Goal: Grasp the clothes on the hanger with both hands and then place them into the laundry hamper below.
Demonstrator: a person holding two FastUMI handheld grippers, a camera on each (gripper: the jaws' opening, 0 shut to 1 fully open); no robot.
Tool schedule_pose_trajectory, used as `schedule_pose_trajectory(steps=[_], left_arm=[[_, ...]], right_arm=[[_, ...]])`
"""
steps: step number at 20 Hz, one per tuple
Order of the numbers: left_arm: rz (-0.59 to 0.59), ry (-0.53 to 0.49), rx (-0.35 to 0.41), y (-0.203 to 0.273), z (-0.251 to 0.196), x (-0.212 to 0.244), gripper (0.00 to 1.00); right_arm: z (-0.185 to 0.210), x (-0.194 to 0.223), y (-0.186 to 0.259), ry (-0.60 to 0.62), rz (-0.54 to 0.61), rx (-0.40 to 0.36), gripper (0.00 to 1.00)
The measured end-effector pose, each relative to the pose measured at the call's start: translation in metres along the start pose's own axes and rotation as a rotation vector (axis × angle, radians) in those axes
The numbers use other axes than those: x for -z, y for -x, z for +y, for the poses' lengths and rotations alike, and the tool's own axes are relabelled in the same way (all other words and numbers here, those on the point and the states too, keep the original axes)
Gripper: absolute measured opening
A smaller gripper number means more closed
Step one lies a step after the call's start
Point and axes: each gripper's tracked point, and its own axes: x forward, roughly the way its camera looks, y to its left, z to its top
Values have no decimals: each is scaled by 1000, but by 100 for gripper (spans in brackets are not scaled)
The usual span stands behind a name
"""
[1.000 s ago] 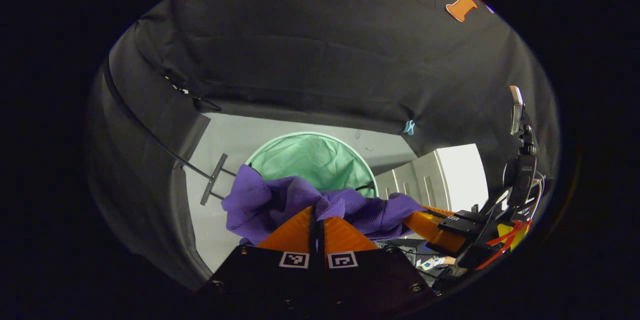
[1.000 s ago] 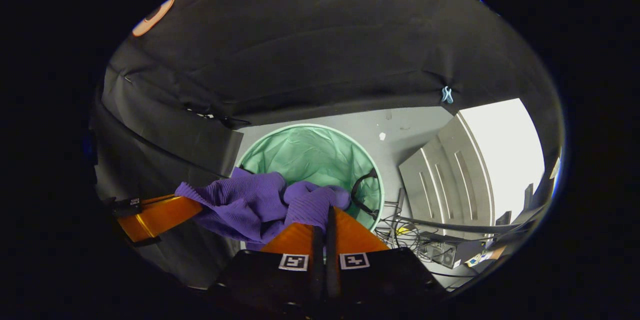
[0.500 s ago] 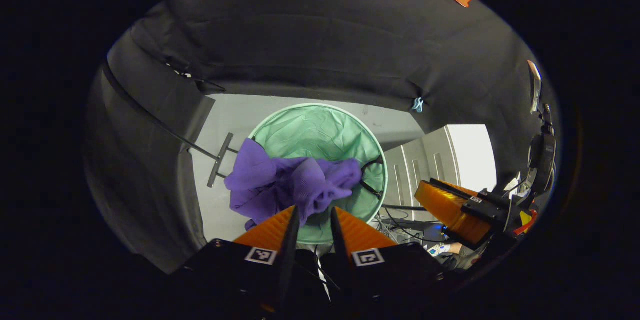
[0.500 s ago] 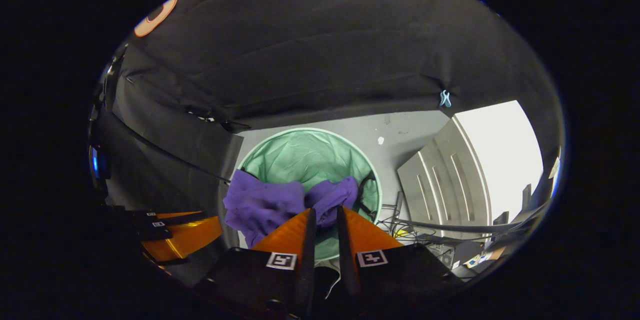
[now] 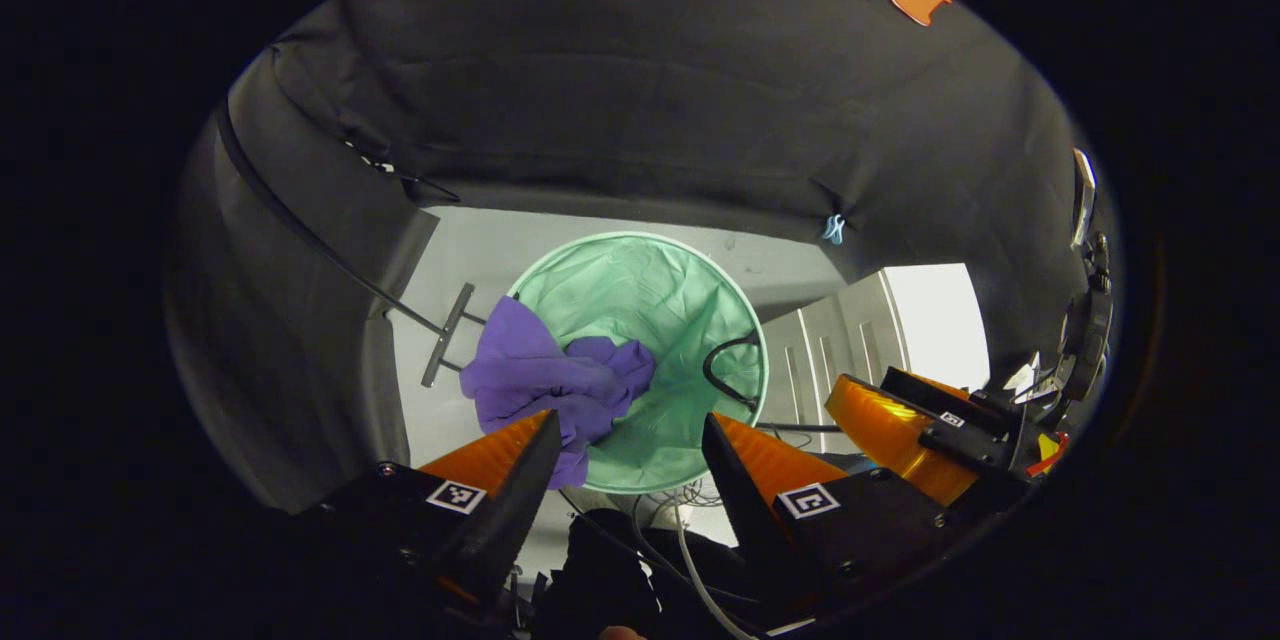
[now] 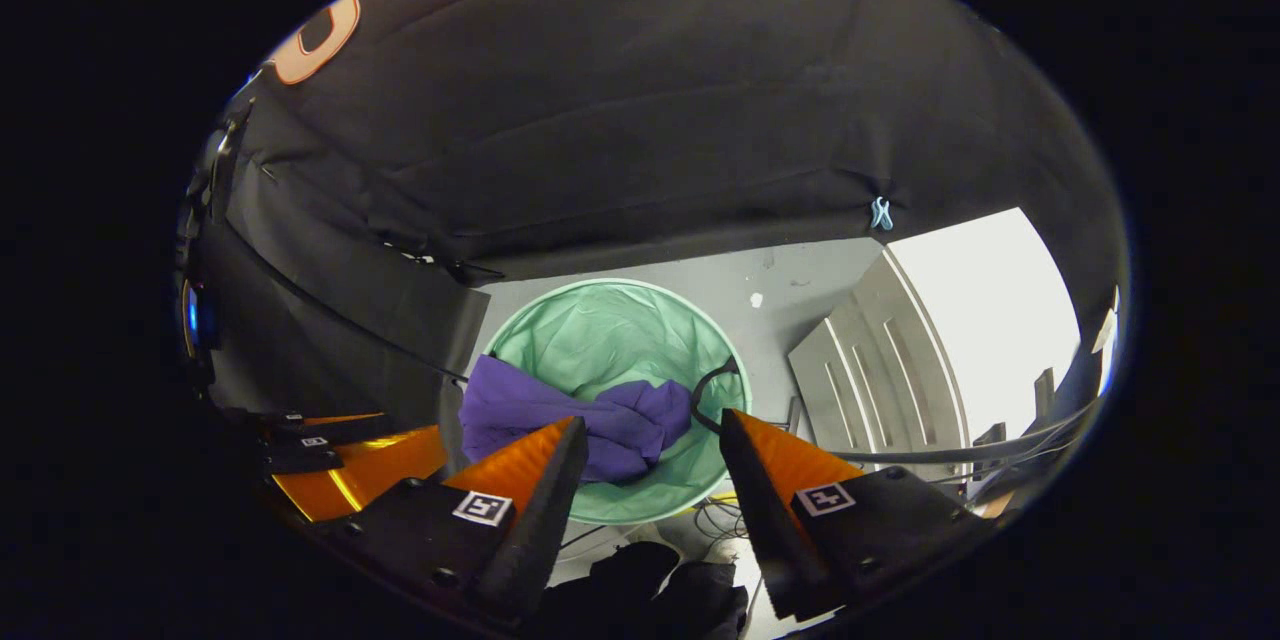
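Observation:
A purple garment (image 5: pixel 545 382) lies crumpled in the round green laundry hamper (image 5: pixel 690 270), draped over its left rim. In the right gripper view the same garment (image 6: pixel 590 415) sits low in the hamper (image 6: pixel 600 320). My left gripper (image 5: pixel 630 430) hangs open above the hamper with nothing between its fingers. My right gripper (image 6: pixel 650 435) is open too, also above the hamper and holding nothing. The right gripper (image 5: pixel 900 420) appears at the right edge of the left gripper view, and the left gripper (image 6: pixel 350 460) at the lower left of the right gripper view.
The hamper stands on a grey floor (image 5: pixel 470 250) below the black cloth wall. A black loop handle (image 5: pixel 725 370) sits on the hamper's right rim. A grey ribbed panel (image 6: pixel 880 360) and cables (image 6: pixel 720 520) lie to the right. A metal rack foot (image 5: pixel 445 350) rests at the left.
Both grippers went from shut on the purple garment to wide open. The garment dropped from between them into the hamper and settled against its left rim.

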Motion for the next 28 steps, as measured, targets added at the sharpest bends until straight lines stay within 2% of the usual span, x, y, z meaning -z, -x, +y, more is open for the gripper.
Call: schedule_pose_trajectory(steps=[2,7,8,13,16,18,23,25,28], left_arm=[[-22,-18,-13,6,0,-3,92],[-91,-29,-28,31,-12,-14,93],[-99,-25,-27,35,-16,-13,99],[-193,-6,-52,72,-28,-21,98],[-270,4,-60,106,-39,-22,98],[-322,12,-59,136,-48,-20,98],[-473,31,-69,204,-60,-17,98],[-551,22,-78,225,-64,-20,98],[-671,7,-101,281,-71,-24,97]], right_arm=[[-3,-2,9,21,-7,2,100],[-2,-17,36,-8,-66,-7,99],[-5,-21,43,-1,-81,-3,99],[-23,-41,95,54,-171,17,99],[-32,-48,131,30,-222,8,99],[-46,-59,161,57,-278,27,99],[-51,-77,240,113,-431,37,99],[-45,-81,269,120,-490,21,99],[-41,-86,312,133,-565,3,98]])
